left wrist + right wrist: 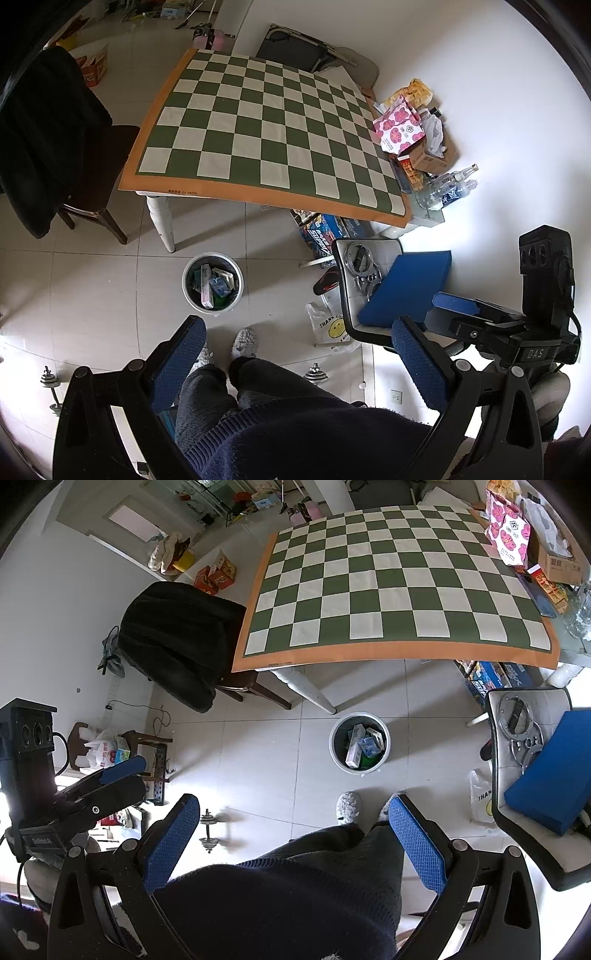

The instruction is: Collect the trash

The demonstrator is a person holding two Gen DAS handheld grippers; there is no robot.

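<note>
A grey trash bin (184, 282) (331, 743) stands on the tiled floor by the table leg and holds several cartons and wrappers. My left gripper (299, 356) hangs open above the person's dark trousers, with nothing between its blue pads; the bin lies ahead and a little left of it. My right gripper (295, 838) is open and empty too, with the bin just ahead. Each gripper shows side-on at the edge of the other's view. The checkered mat (266, 125) (399, 579) on the table is bare.
Along the table's right edge are a pink flowered bag (399, 127) (508, 535), a cardboard box (436, 157) and bottles (452, 184). A coat-draped chair (177, 638) stands left, a white chair with a blue pad (406, 288) right. Dumbbells (208, 829) and a plastic bag (332, 326) lie on the floor.
</note>
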